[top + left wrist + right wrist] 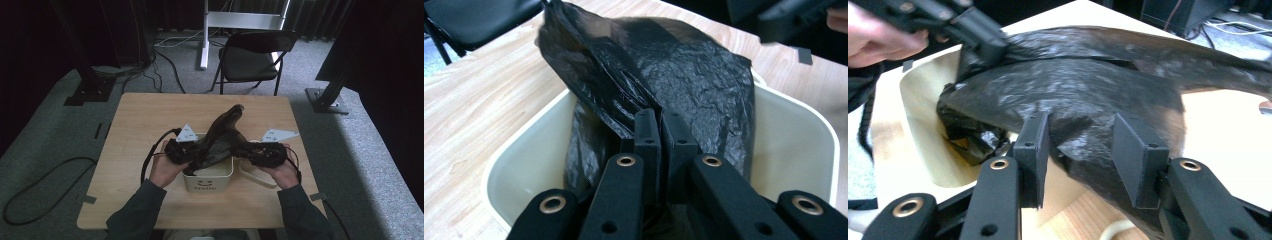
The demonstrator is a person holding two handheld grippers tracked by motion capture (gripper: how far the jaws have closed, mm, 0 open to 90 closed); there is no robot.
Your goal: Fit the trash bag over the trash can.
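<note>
Left tool: I see its two black jaws pressed together on a fold of the thin, crinkled black plastic bag, pinching it just above the bin's near rim. Right tool: jaws stand well apart; the bag's film lies between them, with neither pad pressing on it.

Bag: lower part sits inside the cream rectangular plastic bin, upper part drawn up and out toward the far side, ending in a twisted tip over the bench. I read it as stretched between my two tools across the bin's mouth.

Bin: near the front middle of the light wooden bench, a face mark and lettering on its front wall.

Beyond the bench: black folding chair on grey carpet.
</note>
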